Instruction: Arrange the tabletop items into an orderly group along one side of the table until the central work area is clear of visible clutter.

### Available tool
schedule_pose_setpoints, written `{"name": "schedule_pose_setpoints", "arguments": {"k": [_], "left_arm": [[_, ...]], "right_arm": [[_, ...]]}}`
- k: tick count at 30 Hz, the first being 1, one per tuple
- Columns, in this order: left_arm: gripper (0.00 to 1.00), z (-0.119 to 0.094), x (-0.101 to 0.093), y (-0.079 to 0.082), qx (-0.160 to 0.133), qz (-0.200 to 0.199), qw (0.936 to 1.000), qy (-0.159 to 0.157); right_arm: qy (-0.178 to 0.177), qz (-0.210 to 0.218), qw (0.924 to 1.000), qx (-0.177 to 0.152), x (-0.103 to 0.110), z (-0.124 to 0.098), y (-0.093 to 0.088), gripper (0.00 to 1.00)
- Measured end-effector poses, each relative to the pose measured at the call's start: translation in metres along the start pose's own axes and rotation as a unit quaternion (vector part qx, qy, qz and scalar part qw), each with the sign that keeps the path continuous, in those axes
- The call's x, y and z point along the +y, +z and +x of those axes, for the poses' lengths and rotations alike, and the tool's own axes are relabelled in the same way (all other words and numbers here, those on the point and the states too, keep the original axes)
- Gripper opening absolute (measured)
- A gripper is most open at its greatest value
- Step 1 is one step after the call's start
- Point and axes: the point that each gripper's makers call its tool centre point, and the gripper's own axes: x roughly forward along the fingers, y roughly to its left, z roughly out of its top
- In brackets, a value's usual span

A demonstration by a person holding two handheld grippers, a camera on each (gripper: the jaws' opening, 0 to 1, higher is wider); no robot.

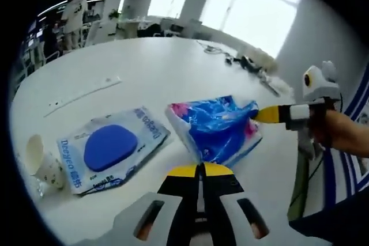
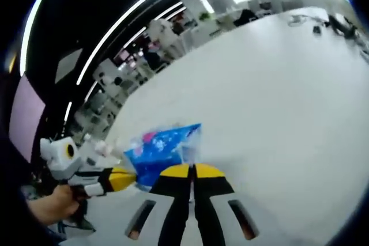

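Together on one blue pack

Now pinching the blue tissue pack [image 1: 216,128] from two ends: left gripper [image 1: 200,169] clamping shut on its near corner, right gripper [image 1: 260,114] biting its far right edge. Running lengthwise between both tips, just ahead of each. Lying beside it on the white table [image 1: 173,73]: wipes packet [image 1: 109,148], paper cup [image 1: 40,159].

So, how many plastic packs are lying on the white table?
2. The flat wipes pack lies beside the paper cup. The blue tissue pack is pinched at its edges by both tools, left tool and right tool.
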Motion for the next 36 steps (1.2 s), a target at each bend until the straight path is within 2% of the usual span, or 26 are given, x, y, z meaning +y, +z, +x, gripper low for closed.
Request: {"name": "schedule_pose_setpoints", "arguments": {"k": [11,20,31,36], "left_arm": [[0.01,0.021,0.005,0.014,-0.003,-0.033,0.9994,0.007],[0.01,0.038,0.004,0.026,0.001,-0.039,0.9992,0.012],[0.00,0.060,0.009,0.030,-0.001,-0.086,0.9961,0.020],[0.00,0.067,0.012,0.023,0.005,-0.098,0.9948,0.026]], "right_arm": [[0.012,-0.016,0.9998,0.009,0.003,0.007,0.019,0.00],[0.011,-0.018,0.9997,0.012,-0.014,0.018,0.033,0.00],[0.010,-0.012,0.9998,0.015,-0.037,0.038,0.045,0.00],[0.012,-0.016,0.9995,0.025,-0.040,0.048,0.043,0.00]]}}
